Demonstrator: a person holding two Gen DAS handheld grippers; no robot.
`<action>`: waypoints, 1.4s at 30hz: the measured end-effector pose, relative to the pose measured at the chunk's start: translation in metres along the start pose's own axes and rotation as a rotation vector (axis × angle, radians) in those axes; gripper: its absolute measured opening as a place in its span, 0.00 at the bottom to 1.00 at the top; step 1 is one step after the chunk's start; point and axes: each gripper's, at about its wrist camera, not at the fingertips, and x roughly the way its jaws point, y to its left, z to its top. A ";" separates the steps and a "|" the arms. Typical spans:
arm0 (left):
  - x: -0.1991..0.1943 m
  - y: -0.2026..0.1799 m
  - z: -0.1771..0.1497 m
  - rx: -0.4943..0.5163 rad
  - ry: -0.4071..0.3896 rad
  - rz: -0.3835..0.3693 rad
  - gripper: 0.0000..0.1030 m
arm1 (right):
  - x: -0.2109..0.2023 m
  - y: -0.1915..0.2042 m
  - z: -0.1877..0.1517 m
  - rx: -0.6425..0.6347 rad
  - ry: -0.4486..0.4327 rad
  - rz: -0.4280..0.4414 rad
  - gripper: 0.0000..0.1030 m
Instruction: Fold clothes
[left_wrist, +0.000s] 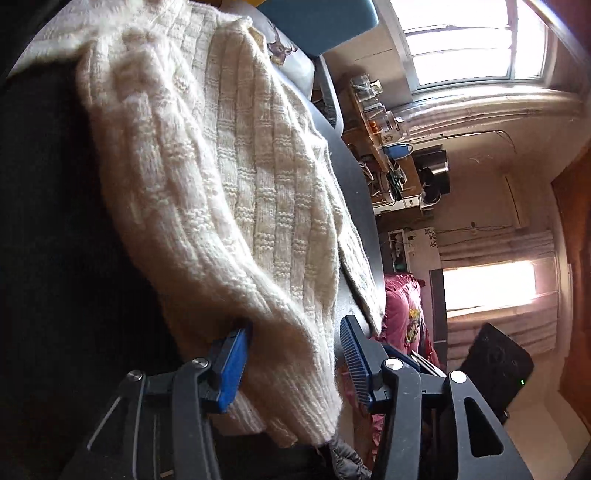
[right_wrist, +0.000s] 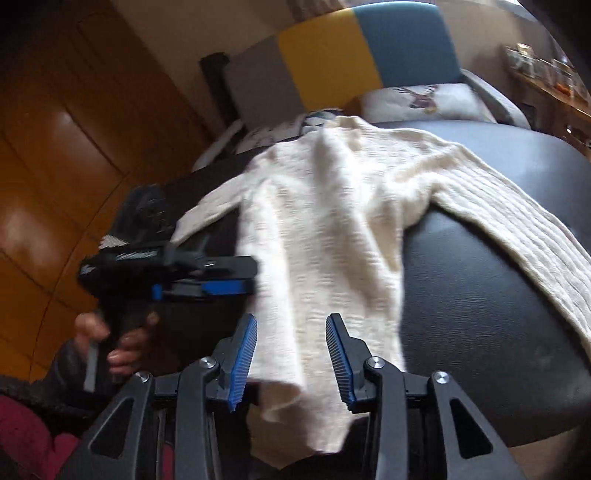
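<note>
Black leather seat (right_wrist: 480, 295) underneath; deer-print cushion (right_wrist: 424, 99) at twelve o'clock; yellow-and-blue chair back (right_wrist: 369, 55) beyond; bright window (left_wrist: 476, 44) at one o'clock.

Daylight from blown-out windows (left_wrist: 476, 44); dark vignetted corners, strong fisheye bending; right wrist view motion-blurred, glare on wood panels (right_wrist: 70, 125).

Bright windows (left_wrist: 476, 40), wooden wardrobe (right_wrist: 55, 129), cluttered shelf (left_wrist: 384, 147).
</note>
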 end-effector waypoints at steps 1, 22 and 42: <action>0.003 0.002 0.002 -0.008 0.003 0.001 0.49 | 0.002 0.016 -0.003 -0.041 0.004 0.014 0.38; -0.073 0.093 -0.040 -0.299 -0.180 -0.161 0.51 | 0.067 -0.110 -0.050 0.774 -0.059 0.368 0.18; -0.081 0.030 0.006 -0.155 -0.304 -0.152 0.05 | 0.018 -0.072 -0.030 0.609 -0.107 0.481 0.38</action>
